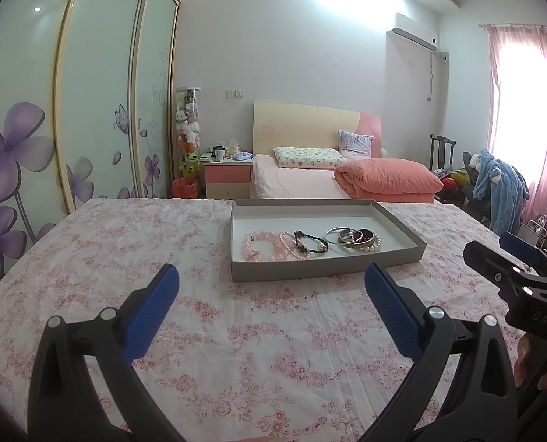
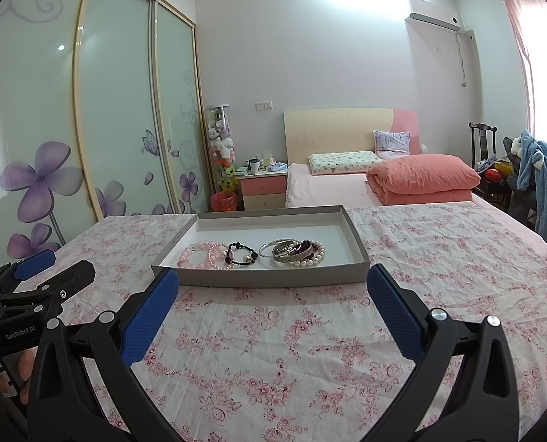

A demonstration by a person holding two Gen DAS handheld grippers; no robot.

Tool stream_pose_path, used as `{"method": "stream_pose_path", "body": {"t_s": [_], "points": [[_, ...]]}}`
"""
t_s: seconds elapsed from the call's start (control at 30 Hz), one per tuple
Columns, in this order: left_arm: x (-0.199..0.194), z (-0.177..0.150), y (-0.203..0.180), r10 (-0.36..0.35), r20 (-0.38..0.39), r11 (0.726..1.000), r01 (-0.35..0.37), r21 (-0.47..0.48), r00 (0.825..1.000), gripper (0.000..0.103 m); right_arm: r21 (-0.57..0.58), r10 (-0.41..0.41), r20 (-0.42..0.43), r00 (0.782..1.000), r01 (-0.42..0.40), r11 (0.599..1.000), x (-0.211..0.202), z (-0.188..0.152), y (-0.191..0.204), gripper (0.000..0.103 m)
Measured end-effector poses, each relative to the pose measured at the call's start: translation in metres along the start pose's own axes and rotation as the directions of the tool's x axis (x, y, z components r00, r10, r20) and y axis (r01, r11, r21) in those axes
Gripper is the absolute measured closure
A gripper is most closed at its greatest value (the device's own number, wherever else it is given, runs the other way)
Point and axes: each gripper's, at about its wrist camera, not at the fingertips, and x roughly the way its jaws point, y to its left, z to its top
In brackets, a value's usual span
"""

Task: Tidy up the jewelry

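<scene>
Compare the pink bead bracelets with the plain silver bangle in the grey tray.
The pink bead bracelets are strings of round, pale pink beads; the silver bangle is one thin, smooth metal ring. The pink bead bracelets lie at the left end of the row, bunched together; the silver bangle lies right of the middle, against a pile of wider bands and pearls. Both lie flat in the grey tray, untouched by either gripper.

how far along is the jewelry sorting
Done: nothing clearly. The bracelets all lie crowded along the near side of the tray: pink beads, a black one, silver bangles and pearls overlapping. In hand: nothing; left gripper and right gripper are open and empty, short of the tray. Left: separating and arranging every piece.
</scene>
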Motion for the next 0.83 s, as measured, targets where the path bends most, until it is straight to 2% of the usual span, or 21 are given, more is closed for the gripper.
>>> {"method": "stream_pose_path", "body": {"t_s": [0.83], "points": [[0.0012,-0.0038,0.0039,0.01,-0.011,1.0,-0.01,-0.007,1.0,0.004,0.003,0.0,-0.003,1.0,0.0,1.0,0.0017,-0.0032,-0.0012,0.002]]}}
